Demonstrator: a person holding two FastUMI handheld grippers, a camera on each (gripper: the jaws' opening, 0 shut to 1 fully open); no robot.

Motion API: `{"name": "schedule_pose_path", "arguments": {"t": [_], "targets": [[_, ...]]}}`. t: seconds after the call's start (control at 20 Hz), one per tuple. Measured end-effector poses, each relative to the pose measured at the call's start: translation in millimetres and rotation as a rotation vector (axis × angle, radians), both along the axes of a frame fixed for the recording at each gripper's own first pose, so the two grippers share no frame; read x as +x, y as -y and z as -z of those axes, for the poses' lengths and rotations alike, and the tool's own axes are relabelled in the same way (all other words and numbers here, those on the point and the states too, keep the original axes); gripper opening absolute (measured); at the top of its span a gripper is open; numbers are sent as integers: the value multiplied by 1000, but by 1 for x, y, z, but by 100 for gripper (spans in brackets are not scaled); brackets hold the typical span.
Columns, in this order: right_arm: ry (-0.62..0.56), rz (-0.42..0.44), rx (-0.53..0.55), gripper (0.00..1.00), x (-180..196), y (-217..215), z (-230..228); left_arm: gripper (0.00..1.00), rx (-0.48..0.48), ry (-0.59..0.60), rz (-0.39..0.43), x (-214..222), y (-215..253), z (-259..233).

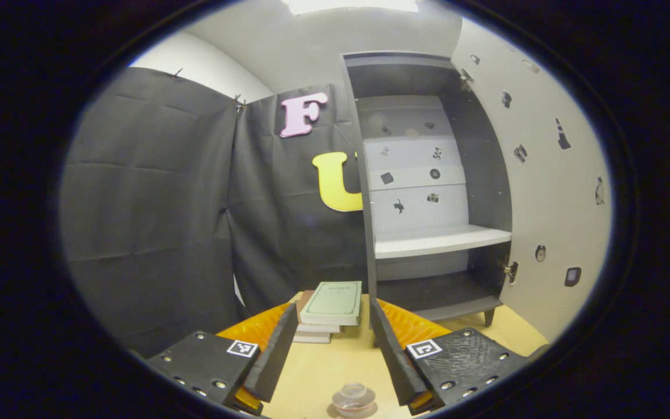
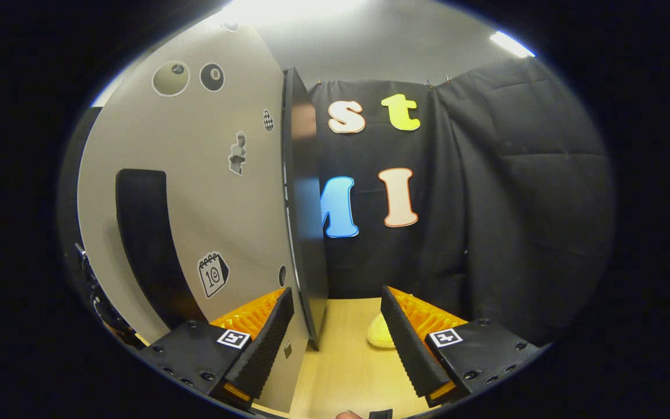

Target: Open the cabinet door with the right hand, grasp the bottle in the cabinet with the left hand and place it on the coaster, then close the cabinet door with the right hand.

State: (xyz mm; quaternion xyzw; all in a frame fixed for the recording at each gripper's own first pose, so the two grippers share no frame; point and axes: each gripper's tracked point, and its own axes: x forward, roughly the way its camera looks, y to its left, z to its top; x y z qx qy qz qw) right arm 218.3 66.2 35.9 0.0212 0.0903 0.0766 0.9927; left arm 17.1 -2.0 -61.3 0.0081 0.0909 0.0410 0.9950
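In the left gripper view the left gripper [image 1: 326, 343] hangs over a pale wooden tabletop [image 1: 312, 372], its jaws standing well apart with nothing between them. Low in the gap between the jaws, at the near edge of the view, the clear bottle [image 1: 353, 397] stands upright on the table, seen from above by its cap and shoulders; whether the coaster lies under it cannot be told. Beyond the jaws, just past the tips, a short stack of books [image 1: 329, 308] with a green cover on top lies flat on the table. Ahead and a little to the right of the jaws stands the cabinet [image 1: 428, 192], dark-framed, with a pale shelf [image 1: 442, 240] bare across its middle and small stickers on its back wall. Its door [image 1: 550, 192] is swung wide open to the right, the inner face pale and dotted with stickers. Black cloth [image 1: 154, 203] hangs as the wall to the left.

In the right gripper view the right gripper [image 2: 335, 331] also has its jaws apart. The open door's free edge [image 2: 303, 209] rises just ahead, between the jaws and nearer the left one, whose finger lies across the door's pale face; the right one stands clear of it. A yellow object [image 2: 380, 336] rests on the tabletop beside the right jaw.
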Motion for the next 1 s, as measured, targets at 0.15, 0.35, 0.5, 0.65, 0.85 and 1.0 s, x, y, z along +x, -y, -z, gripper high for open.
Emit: {"name": "schedule_pose_path", "arguments": {"t": [0.15,0.35,0.5,0.65,0.85,1.0], "targets": [[-6,36,-34,90,2,-6,-1,75,-14,22,13,8,-14,-5],[-7,31,-42,93,2,-28,-4,75,-41,35,24,18,-30,-6],[-3,22,-33,93,1,-43,-6,75,-73,38,30,24,-37,-5],[-7,7,-24,93,0,-59,-3,77,-79,43,40,28,-49,-4],[-9,-12,-20,93,3,-78,-3,75,-89,41,45,34,-62,1],[-11,-24,-21,93,-3,-94,-3,75,-94,46,46,36,-73,1]]}}
